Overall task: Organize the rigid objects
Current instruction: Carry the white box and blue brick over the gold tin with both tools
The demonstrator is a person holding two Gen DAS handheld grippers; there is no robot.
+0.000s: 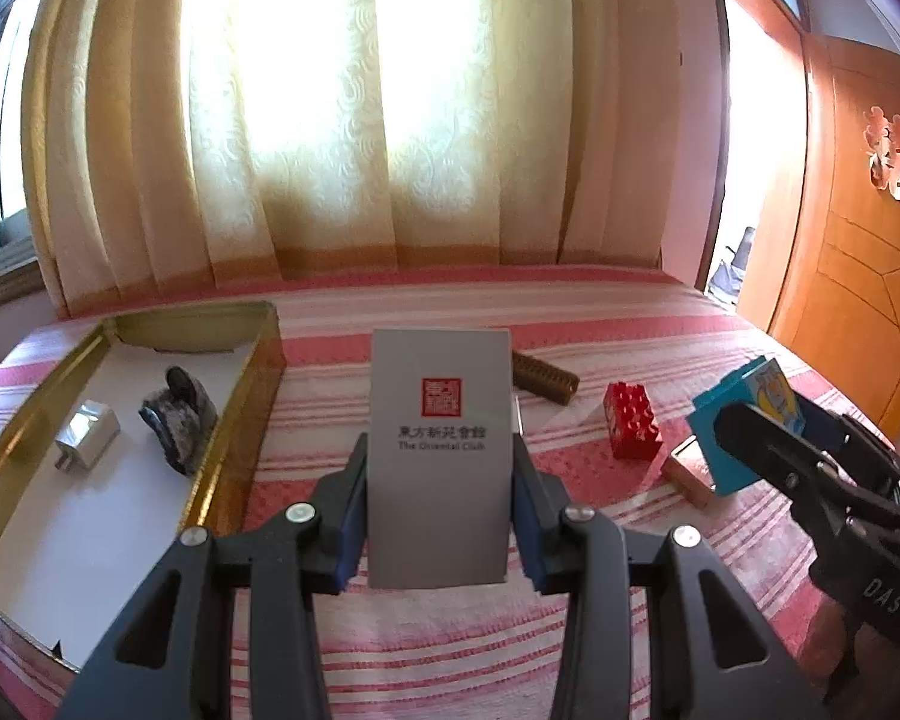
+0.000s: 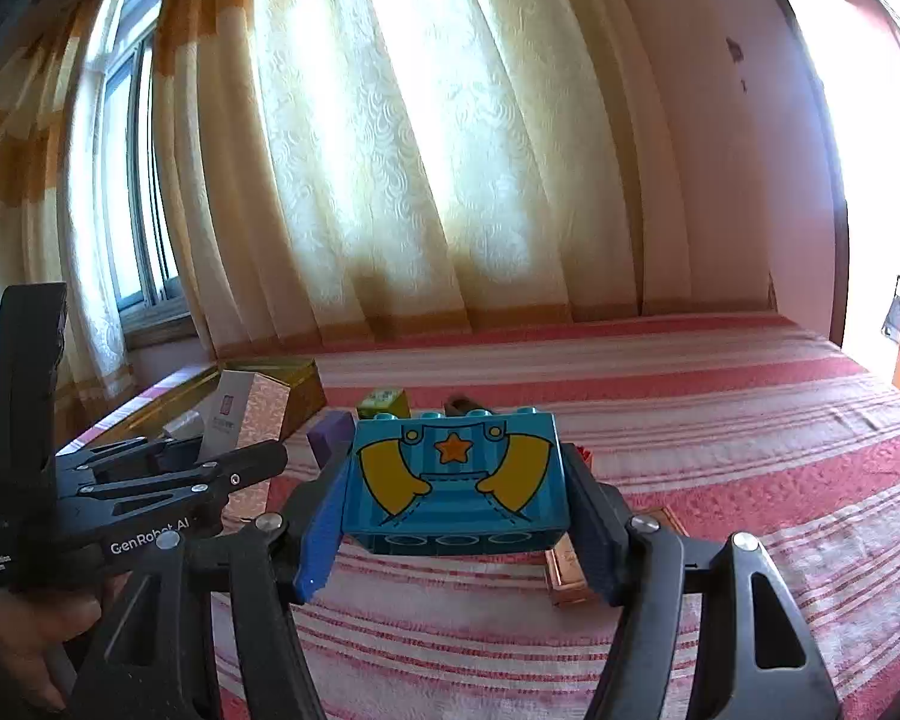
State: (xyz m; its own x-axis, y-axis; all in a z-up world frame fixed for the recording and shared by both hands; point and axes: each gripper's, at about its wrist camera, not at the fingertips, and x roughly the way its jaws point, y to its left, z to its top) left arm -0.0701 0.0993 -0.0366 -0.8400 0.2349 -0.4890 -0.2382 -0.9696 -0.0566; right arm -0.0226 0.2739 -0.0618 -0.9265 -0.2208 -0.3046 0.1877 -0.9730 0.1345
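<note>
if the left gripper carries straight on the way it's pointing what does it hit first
Probably the brown ridged bar lying on the striped bedspread just beyond the grey box that the left gripper holds; otherwise bare bedspread, then the curtain. Depth is hard to judge.

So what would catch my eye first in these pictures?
Probably the two things held up over the striped bed: the left gripper clamps an upright grey box with a red seal, and the right gripper clamps a blue toy brick with a star. Then the gold tin at the left, holding a few small items.
</note>
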